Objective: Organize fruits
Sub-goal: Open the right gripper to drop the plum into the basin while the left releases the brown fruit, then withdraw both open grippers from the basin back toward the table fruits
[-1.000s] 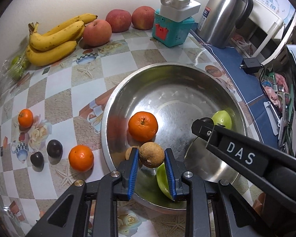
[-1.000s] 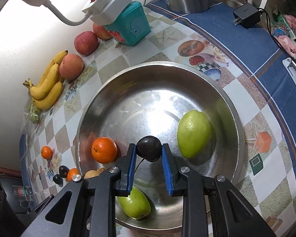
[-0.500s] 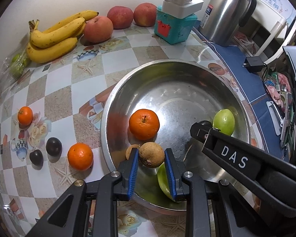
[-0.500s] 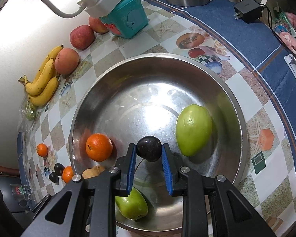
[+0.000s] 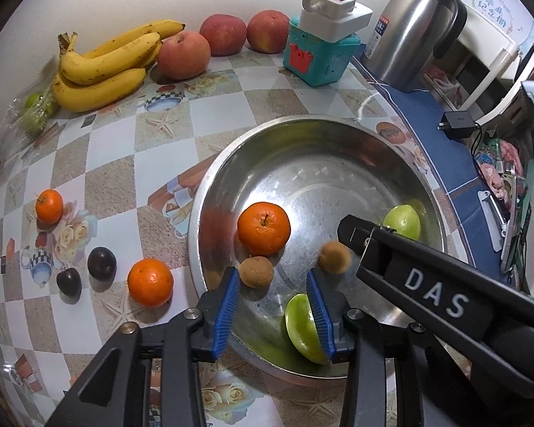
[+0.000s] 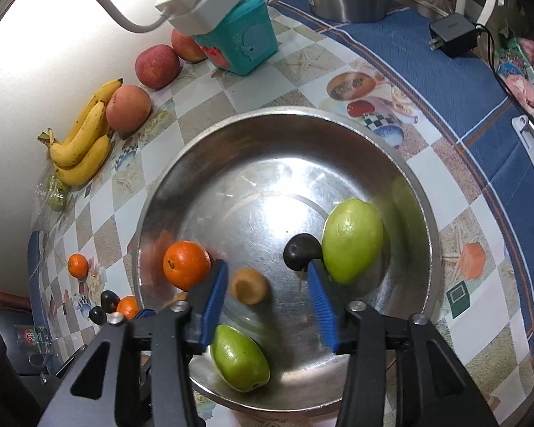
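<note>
Both grippers' jaws have just been opening over the round steel bowl (image 5: 210, 213): left gripper (image 5: 273, 306) released, blurred brown longan (image 5: 334, 257) beyond its right finger; right gripper (image 6: 267, 300) released, dark plum (image 6: 300, 251) at its right fingertip. Remaining fruits on worktop (image 5: 99, 163) lie leftward, nearer left gripper.

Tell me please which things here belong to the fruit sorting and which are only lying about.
Belong to the job: steel bowl, orange, two green fruits, brown fruits, dark plum, bananas, apples, loose oranges.

Only lying about: thermos, teal box, charger.
</note>
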`<control>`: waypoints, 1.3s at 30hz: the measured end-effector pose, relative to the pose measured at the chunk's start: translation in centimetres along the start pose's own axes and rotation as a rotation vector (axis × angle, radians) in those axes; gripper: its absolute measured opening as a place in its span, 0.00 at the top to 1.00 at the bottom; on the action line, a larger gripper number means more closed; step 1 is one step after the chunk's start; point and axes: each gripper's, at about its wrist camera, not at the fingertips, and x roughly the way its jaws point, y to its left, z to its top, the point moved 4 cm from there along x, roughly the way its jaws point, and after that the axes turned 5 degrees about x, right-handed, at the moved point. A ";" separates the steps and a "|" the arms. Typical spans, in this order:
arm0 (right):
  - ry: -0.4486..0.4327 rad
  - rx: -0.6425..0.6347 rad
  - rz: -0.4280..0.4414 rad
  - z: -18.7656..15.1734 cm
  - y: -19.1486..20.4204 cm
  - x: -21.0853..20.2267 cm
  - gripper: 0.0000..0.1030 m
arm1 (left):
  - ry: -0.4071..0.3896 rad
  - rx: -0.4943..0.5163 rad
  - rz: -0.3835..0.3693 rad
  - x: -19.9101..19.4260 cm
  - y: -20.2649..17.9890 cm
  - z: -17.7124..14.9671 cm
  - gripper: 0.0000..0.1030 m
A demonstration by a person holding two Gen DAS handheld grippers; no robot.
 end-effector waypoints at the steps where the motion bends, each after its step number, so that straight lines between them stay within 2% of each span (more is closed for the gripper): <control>1: -0.007 -0.003 0.000 0.1 0.1 -0.3 0.45 | -0.002 -0.003 -0.001 -0.1 0.1 0.0 0.53; 4: -0.028 -0.012 -0.001 0.3 0.3 -1.1 0.44 | -0.009 -0.015 -0.002 -0.5 0.3 0.2 0.47; 5: -0.032 -0.013 -0.002 0.3 0.3 -1.2 0.41 | -0.011 -0.022 0.000 -0.6 0.5 0.2 0.45; 6: -0.037 -0.013 -0.006 0.4 0.3 -1.4 0.38 | -0.013 -0.030 0.003 -0.7 0.7 0.2 0.41; 7: -0.039 -0.010 -0.010 0.4 0.2 -1.5 0.29 | -0.014 -0.039 0.008 -0.8 0.9 0.3 0.39; 8: -0.044 -0.007 -0.015 0.5 0.1 -1.6 0.24 | -0.014 -0.045 0.012 -0.8 1.1 0.3 0.39; 13: -0.048 0.003 -0.028 0.6 -0.4 -1.7 0.23 | -0.012 -0.092 0.029 -0.8 2.5 0.2 0.28; 16: -0.043 0.003 -0.033 0.6 -0.5 -1.7 0.22 | -0.002 -0.136 0.057 -0.8 3.8 0.0 0.26; 23: -0.031 -0.011 -0.040 0.3 -0.1 -1.4 0.22 | 0.013 -0.290 0.128 -0.9 8.4 -0.8 0.25; 29: -0.022 -0.042 -0.050 -0.1 0.8 -1.2 0.22 | 0.001 -0.403 0.152 -1.8 12.4 -1.7 0.25; 39: -0.017 -0.119 -0.050 -1.1 3.2 -1.3 0.22 | -0.004 -0.499 0.170 -2.5 15.9 -2.8 0.25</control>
